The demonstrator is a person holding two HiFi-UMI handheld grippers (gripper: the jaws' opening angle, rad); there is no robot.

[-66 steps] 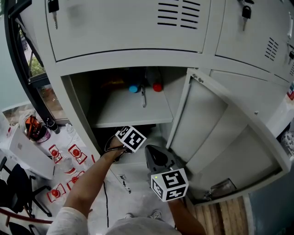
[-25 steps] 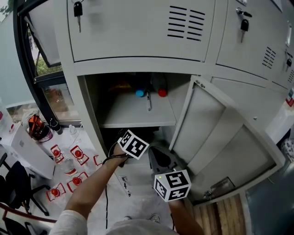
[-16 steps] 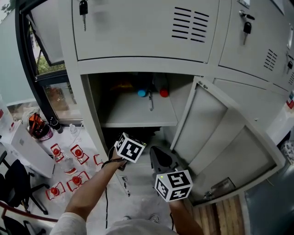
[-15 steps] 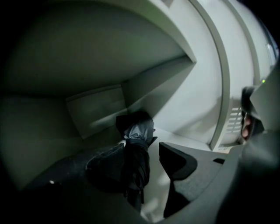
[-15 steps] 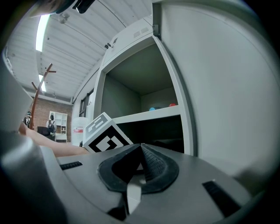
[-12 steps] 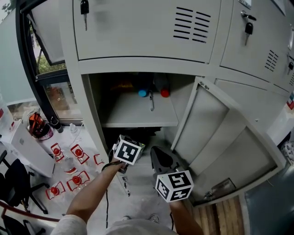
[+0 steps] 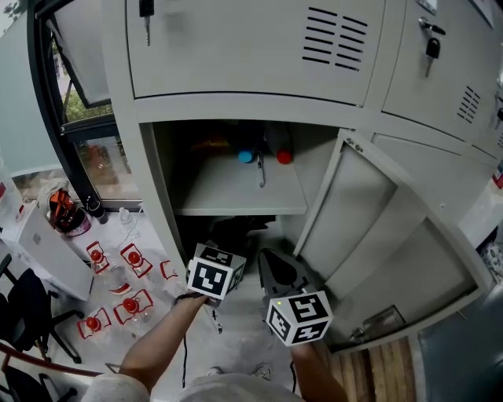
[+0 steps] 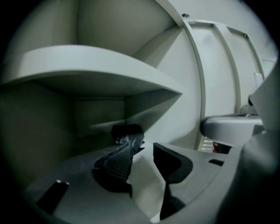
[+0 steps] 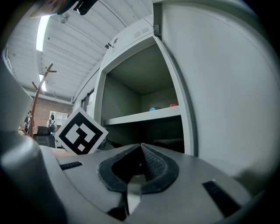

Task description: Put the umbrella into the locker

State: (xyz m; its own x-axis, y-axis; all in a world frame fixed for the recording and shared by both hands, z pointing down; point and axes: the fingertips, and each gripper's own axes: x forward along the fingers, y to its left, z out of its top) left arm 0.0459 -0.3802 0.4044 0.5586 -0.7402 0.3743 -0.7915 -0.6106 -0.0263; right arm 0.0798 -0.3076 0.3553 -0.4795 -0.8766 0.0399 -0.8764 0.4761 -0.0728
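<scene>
**One umbrella in the locker's lower compartment, two hand-held grippers at the opening**

The grey locker [image 7: 149, 180] stands with one door [image 7: 369, 228] swung wide to the right. A single shelf [image 7: 236, 196] divides the inside into two compartments. On the shelf, far back, sit two small round caps: one blue cap [image 7: 246, 156] and one red cap [image 7: 284, 156].

The one umbrella [image 8: 127, 133], a dark, crumpled bundle, lies in the lower compartment under the shelf, against the back wall.

The left hand-held gripper [image 8: 142, 164] points into that lower compartment. Its two jaws are apart and closing, with only the pale locker floor showing between them. The umbrella is well beyond the tips, untouched.

The right hand-held gripper [image 9: 141, 153] is held just beside the left, near the foot of the open door. Its two jaws are pressed together tip to tip, with nothing between them.

Above, two keys hang from the locks of closed doors — one key [image 7: 146, 12] at the upper left, a second key [image 7: 432, 47] at the upper right.
</scene>
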